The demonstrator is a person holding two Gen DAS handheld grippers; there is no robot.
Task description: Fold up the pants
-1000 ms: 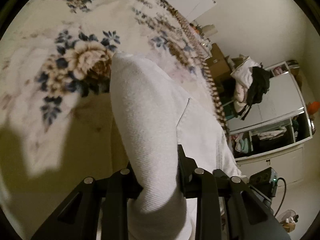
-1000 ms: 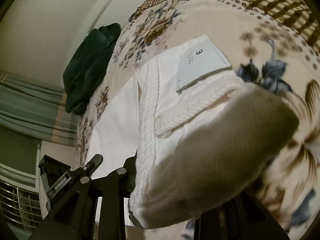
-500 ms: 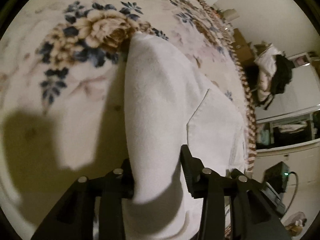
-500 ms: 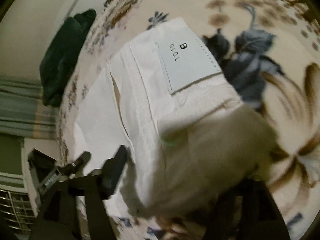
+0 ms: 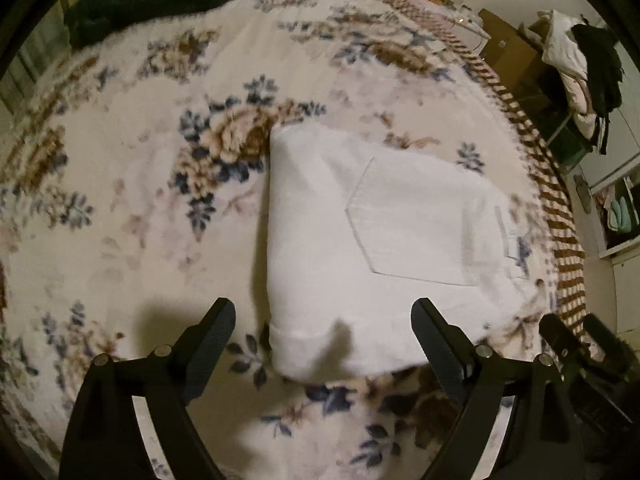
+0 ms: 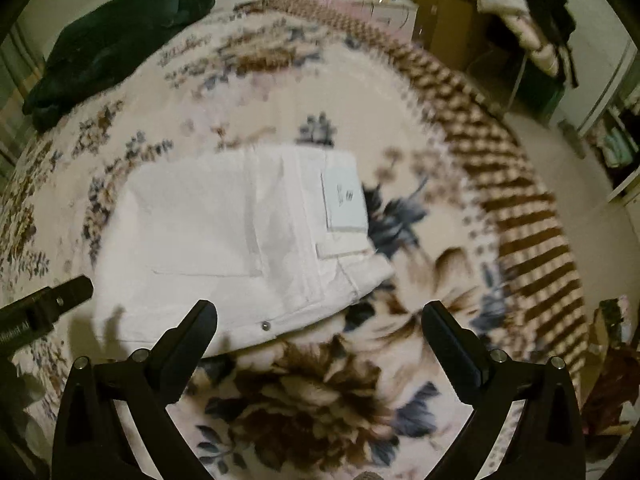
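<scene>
On the floral blanket (image 5: 132,168), the white pants (image 5: 360,240) lie folded into a compact rectangular bundle. Left wrist view: the bundle occupies the frame centre, its back pocket (image 5: 416,220) facing up toward 3 o'clock of centre, a folded edge running along the 9 o'clock side. Right wrist view: the same pants (image 6: 224,240) sit at centre, extending toward 9 o'clock, with a pale label patch (image 6: 344,200) at their 2 o'clock corner and a small metal rivet (image 6: 264,325) near the 6 o'clock edge.

Left gripper (image 5: 322,320): the jaws have just been opening and now stand wide apart. The near end of the bundle shows between the fingers, but neither pad touches the cloth; nothing is held.

Right gripper (image 6: 320,322): the jaws have just been opening and stand wide apart. Only the bundle's near edge and blanket show between the fingers; no contact, nothing held.

Part of the other tool appears at 4 o'clock in the left view and at 9 o'clock in the right view.

A dark green garment (image 6: 108,40) lies on the blanket at 10 o'clock in the right view, well apart from the pants. A clothes pile (image 5: 580,60) stands beyond the blanket's striped border (image 6: 520,208) at 2 o'clock in the left view. Both frames show motion blur.
</scene>
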